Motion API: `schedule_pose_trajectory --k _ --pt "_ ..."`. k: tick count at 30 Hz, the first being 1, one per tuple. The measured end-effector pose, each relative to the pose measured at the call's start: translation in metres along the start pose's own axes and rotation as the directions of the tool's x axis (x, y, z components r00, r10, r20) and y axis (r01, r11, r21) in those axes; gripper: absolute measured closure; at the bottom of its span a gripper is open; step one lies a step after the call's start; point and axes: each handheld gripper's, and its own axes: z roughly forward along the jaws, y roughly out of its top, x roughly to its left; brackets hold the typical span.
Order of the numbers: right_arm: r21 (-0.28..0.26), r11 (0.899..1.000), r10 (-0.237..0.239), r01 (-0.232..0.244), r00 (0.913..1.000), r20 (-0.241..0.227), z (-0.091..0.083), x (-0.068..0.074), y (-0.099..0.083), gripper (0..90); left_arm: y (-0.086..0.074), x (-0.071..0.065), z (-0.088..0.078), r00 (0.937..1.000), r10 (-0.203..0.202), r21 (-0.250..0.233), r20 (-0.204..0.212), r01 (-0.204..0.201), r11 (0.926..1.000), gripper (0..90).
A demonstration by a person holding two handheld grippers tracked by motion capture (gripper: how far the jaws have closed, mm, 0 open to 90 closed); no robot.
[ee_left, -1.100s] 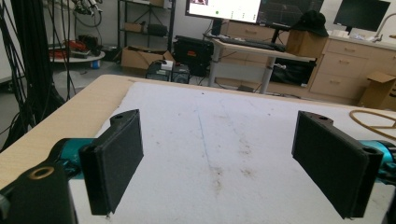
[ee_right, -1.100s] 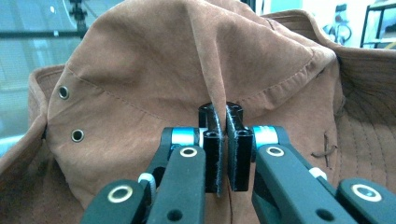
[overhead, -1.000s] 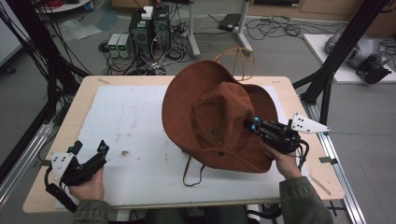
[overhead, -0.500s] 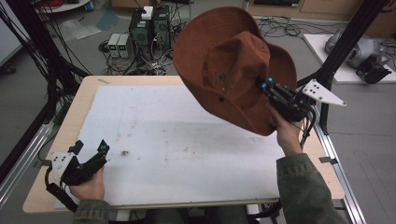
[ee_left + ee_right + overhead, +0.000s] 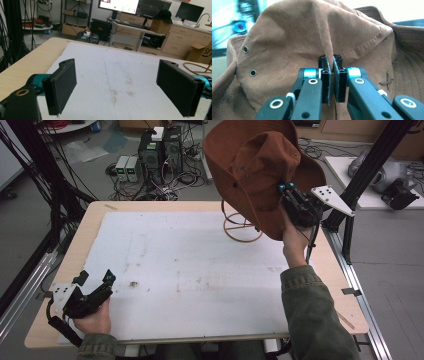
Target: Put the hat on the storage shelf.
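A brown wide-brimmed hat (image 5: 255, 167) hangs in the air above the table's far right, with my right gripper (image 5: 286, 190) shut on a pinched fold of its crown (image 5: 317, 37). In the right gripper view the two black pads (image 5: 340, 75) press a ridge of the brown cloth between them. A wire hat stand (image 5: 241, 227) sits on the white mat just below the hat. My left gripper (image 5: 95, 279) rests at the near left corner of the table, its jaws wide apart with nothing between its pads (image 5: 62, 85).
A white stained mat (image 5: 190, 270) covers most of the wooden table (image 5: 90, 225). Black frame posts (image 5: 367, 167) stand at the right edge. Beyond the far edge, on the floor, are electronics boxes and cables (image 5: 160, 150).
My right gripper has lifted the hat off the mat and carried it up and toward the far right, uncovering the wire stand. The left gripper has stayed put.
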Motion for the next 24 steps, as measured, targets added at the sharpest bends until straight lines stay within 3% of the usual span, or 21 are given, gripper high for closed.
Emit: schedule_pose_trajectory --k 2,3,4,8,17,24 --pt "-0.011 1.000 0.007 -0.007 0.9989 0.047 0.006 0.001 -0.004 87.4 0.000 0.001 0.000 1.0000 -0.005 -0.002 -0.002 0.005 1.0000 16.7" --pt "-0.011 1.000 0.007 -0.007 0.9989 0.047 0.006 0.001 -0.004 87.4 0.000 0.001 0.000 0.9999 -0.011 -0.001 -0.003 0.011 0.9999 16.7" --pt "-0.018 0.999 -0.026 0.028 0.9967 0.077 0.012 0.002 -0.008 87.3 0.000 0.002 -0.001 0.9998 -0.019 -0.004 -0.004 0.019 0.9998 16.6" --pt "-0.007 0.999 -0.031 0.032 0.9945 0.100 0.024 0.003 -0.017 87.3 -0.001 0.005 -0.002 0.9995 -0.031 -0.004 -0.010 0.031 0.9995 16.6" --pt "0.018 1.000 -0.017 0.015 0.9934 0.113 0.048 0.000 -0.033 87.3 -0.002 0.007 -0.001 0.9989 -0.044 0.001 -0.013 0.044 0.9990 16.7" --pt "0.070 0.997 0.003 -0.013 0.9908 0.135 0.066 -0.005 -0.043 87.2 -0.002 0.007 0.000 0.9990 -0.043 0.002 -0.015 0.043 0.9991 16.7"
